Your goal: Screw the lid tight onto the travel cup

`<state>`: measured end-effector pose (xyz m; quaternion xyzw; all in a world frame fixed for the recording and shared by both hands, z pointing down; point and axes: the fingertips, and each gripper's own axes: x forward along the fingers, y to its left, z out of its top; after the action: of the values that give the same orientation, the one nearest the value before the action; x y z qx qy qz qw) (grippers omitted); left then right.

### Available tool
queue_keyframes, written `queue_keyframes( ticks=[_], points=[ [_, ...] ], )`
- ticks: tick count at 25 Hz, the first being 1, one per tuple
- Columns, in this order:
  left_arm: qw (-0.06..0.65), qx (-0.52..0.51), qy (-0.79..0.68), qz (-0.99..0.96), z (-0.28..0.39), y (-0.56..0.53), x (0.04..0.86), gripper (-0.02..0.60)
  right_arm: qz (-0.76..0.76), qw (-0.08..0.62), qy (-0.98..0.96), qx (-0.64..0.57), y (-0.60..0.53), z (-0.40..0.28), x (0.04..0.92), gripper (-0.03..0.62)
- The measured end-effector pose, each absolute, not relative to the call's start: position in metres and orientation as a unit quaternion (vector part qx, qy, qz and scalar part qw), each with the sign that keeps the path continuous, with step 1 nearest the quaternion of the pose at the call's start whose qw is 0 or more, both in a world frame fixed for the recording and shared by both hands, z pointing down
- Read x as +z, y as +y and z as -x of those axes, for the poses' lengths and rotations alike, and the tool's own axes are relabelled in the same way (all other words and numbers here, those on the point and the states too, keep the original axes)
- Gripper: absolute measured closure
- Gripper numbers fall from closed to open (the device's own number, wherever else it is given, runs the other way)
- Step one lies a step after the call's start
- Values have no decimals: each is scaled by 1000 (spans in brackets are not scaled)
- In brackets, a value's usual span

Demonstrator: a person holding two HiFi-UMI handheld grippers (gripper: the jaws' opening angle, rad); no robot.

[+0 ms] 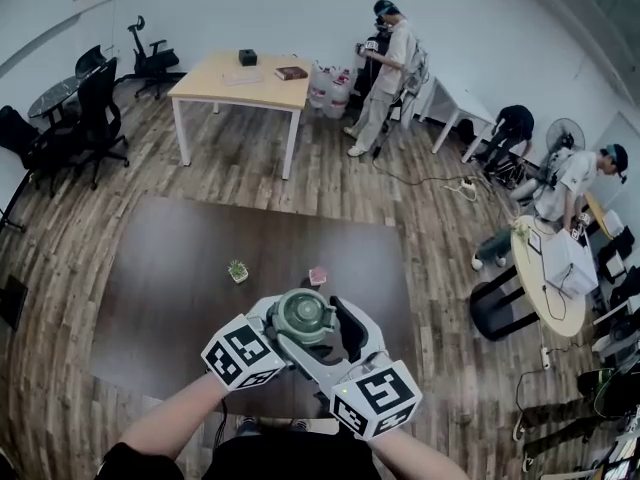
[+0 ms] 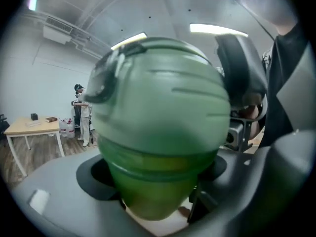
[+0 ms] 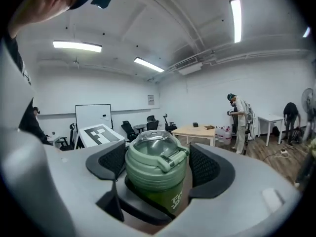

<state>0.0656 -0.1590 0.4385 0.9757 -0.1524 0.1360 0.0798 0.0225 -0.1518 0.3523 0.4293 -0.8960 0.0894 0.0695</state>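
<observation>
Tightening step: left gripper (image 2: 158,177) clamps green plastic travel cup (image 2: 157,204); domed green lid (image 3: 153,146) pinched between fingers of right gripper (image 3: 157,165). Next, probably clockwise twist.

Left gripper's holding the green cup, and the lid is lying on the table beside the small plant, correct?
Not quite. The lid isn't on the table by the small plant. It sits on top of the green cup, between the fingers of the right gripper, as the right gripper view shows. The left gripper does hold the cup.
</observation>
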Motion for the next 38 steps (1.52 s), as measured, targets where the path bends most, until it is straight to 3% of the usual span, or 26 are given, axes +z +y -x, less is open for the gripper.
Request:
queue_keyframes(
  ticks=[6,11,14,22,29,35,38],
  points=[
    [80,132,-128,-980,-63,-153,438,166,-260,65,-963,20,-133,-23,348,174],
    [75,158,-66,-982,-66,-129,451,166,-78,134,-988,-30,-117,-23,370,174],
    [83,154,-49,-983,-71,-125,451,166,-31,133,-990,-31,-117,-17,373,173],
    [45,144,-148,-977,-60,-156,455,167,-205,82,-975,17,-144,-14,376,174],
    [54,136,-196,-970,-62,-169,461,167,-429,119,-894,54,-157,-17,387,173],
    [63,121,-182,-974,-55,-169,456,166,-351,117,-929,4,-148,-11,377,174],
    [76,95,-138,-983,-55,-160,446,166,-265,81,-961,-9,-134,-14,359,172]
  ],
)
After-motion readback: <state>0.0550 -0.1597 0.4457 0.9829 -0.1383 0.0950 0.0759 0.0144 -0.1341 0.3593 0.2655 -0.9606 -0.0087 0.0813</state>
